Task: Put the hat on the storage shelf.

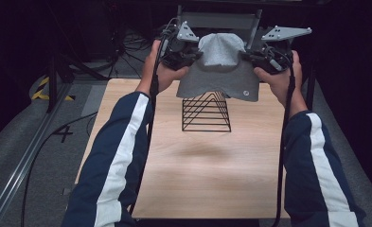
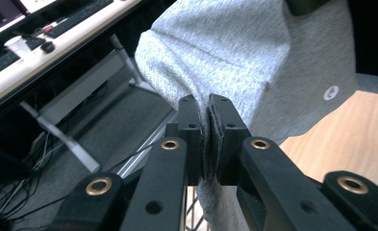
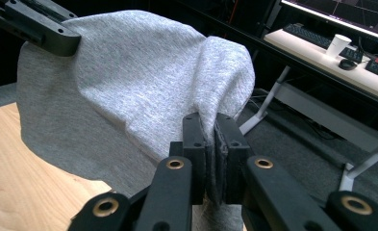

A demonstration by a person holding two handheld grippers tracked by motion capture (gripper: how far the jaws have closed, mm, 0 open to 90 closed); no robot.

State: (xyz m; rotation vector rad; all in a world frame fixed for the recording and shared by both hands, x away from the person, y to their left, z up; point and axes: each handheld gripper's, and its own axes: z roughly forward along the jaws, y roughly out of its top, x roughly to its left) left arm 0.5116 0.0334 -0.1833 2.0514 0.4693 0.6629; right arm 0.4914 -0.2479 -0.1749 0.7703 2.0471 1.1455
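Nearest the camera in the high view: two forearms in navy sleeves with a white stripe, entering from 6 o'clock and running up toward 12, one on each side of the tabletop.

Grey garment: held in the air between the two tools at 12 o'clock of the tabletop, above its far edge. Knit fabric, upper part domed and folded over, lower hem hanging loose. A small round white mark sits near the hem's corner at about 4 o'clock of the cloth.

Left tool: jaws together, clamped on the garment's left edge. In the left gripper view a fold of grey cloth is pinched between the two black pads, and fabric hangs out below them.

Right tool: jaws together, clamped on the garment's right edge. In the right gripper view the cloth is squeezed in the same way, with the left tool's jaws seen at 10 o'clock on the far side of the cloth.

Black wire rack: triangular, standing on the tabletop just below the hanging hem, at 6 o'clock of the garment. Whether hem and rack touch I cannot tell.

Beyond the tabletop, in the gripper views: a desk with keyboards and a white cup.
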